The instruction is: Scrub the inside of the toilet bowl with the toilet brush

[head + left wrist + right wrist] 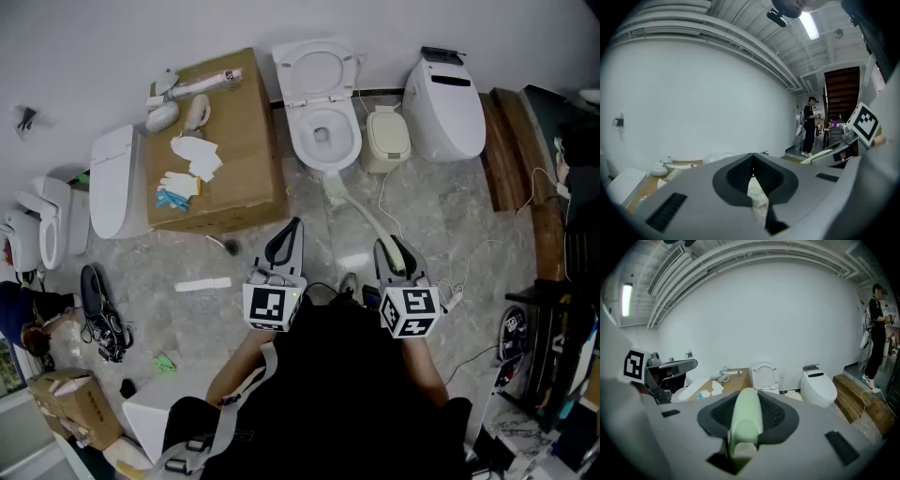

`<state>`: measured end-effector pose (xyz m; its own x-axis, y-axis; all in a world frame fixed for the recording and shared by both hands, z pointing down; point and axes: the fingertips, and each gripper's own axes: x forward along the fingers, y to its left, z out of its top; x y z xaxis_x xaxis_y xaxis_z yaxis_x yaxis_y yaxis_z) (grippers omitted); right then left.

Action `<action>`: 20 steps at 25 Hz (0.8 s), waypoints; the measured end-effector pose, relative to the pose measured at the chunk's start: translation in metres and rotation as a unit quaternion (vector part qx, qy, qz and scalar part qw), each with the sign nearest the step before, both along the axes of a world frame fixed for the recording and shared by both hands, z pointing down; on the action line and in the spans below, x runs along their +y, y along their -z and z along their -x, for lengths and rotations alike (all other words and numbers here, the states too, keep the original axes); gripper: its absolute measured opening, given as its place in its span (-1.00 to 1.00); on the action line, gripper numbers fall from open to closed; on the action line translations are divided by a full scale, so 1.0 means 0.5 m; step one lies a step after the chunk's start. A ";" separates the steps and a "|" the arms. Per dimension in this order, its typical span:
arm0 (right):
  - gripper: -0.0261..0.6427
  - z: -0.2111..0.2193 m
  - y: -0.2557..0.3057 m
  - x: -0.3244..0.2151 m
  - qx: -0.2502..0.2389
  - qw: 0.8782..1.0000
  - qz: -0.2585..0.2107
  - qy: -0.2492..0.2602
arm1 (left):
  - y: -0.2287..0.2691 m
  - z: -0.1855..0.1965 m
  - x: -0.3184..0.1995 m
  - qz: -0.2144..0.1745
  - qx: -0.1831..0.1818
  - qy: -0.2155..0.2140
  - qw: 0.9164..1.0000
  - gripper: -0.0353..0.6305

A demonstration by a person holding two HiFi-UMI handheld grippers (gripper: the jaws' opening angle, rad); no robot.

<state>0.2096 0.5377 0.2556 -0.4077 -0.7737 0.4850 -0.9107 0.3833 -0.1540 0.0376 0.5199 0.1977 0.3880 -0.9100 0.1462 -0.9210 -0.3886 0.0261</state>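
Room: grey marbled floor point(187, 309), white wall.
Left gripper point(289, 232): jaws pressed together, nothing in them.
Toilet bowl point(352, 141): lid up, well ahead of both jaws.
Right gripper point(389, 248): clamped on the toilet brush point(361, 211) handle; its head lies beyond the tips, short of the bowl.
Technique: lift the head over the rim, grip firm.
Count: one brush, two grippers, at least four toilets.

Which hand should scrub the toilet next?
The right. The right gripper is shut on the green brush, which points toward the open toilet. The left gripper is shut with nothing in it.
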 end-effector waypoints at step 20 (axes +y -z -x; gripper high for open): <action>-0.55 0.076 -0.021 -0.017 0.014 0.998 0.019 -0.066 | -0.029 0.113 -0.012 -0.001 0.018 -0.043 0.999 -0.87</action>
<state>0.1714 0.5290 0.2663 -0.2896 -0.8006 0.5245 -0.9569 0.2548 -0.1394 -0.0187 0.5139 0.2123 0.4704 -0.8729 0.1295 -0.8824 -0.4668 0.0582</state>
